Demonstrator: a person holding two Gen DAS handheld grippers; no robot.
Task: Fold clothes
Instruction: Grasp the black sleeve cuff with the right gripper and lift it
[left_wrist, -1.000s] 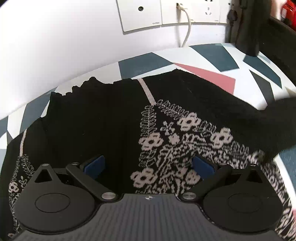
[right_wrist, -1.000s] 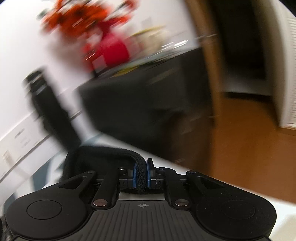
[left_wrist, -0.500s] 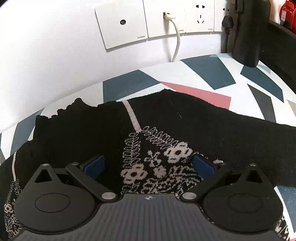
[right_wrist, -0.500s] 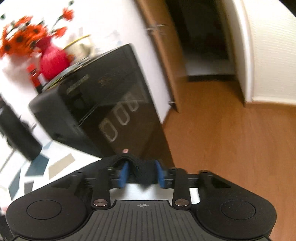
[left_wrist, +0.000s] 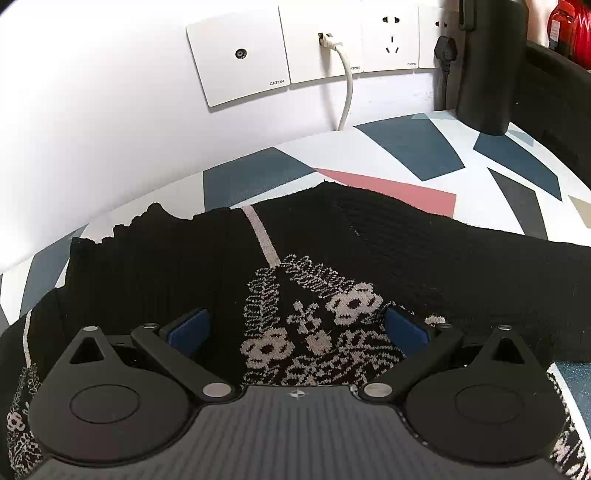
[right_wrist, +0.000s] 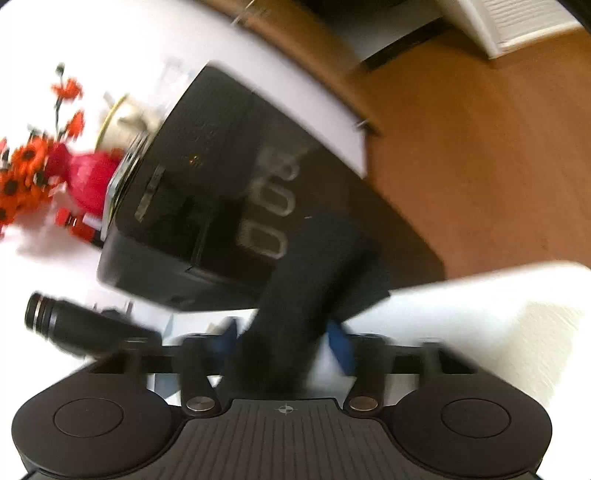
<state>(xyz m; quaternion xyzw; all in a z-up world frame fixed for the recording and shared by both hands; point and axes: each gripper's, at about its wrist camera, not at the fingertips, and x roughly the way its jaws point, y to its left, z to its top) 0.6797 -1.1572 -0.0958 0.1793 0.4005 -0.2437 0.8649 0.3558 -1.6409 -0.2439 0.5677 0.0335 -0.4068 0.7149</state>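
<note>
**Item under handling.** A black knitted sweater with a pale flower pattern lies spread flat on the patterned desk. Its ribbed edge is toward twelve o'clock, near the wall. One sleeve runs off toward three o'clock.

**Left claw**. The jaws stand wide apart, with a blue pad at either side and nothing gripped. It hangs over the patterned front panel, tilted down at it. Whether it touches the knit cannot be told.

**Right claw**. This view is badly blurred. Its jaws have just been closing, and the black sleeve stands between them, rising toward twelve o'clock. The pads nonetheless show apart, with a pale sliver on the right-hand side of the cloth. I judge this to be no firm clamp. A black box-shaped appliance lies beyond at eleven o'clock, a red vase of orange flowers at nine and wooden floor at two.

**Step in hand.** In my judgement this is the sleeve fold. The body is already laid out, and the right-hand sleeve is being worked at the desk's edge.

**Next move calls for.**
- A sure hold on the sleeve end.
- A carry across the body toward nine o'clock, laid flat without dragging the panel.
- The left claw pinning or steadying the body meanwhile.

**Hazard.** A dark flask stands at one o'clock of the sweater, near the sleeve's path.
</note>
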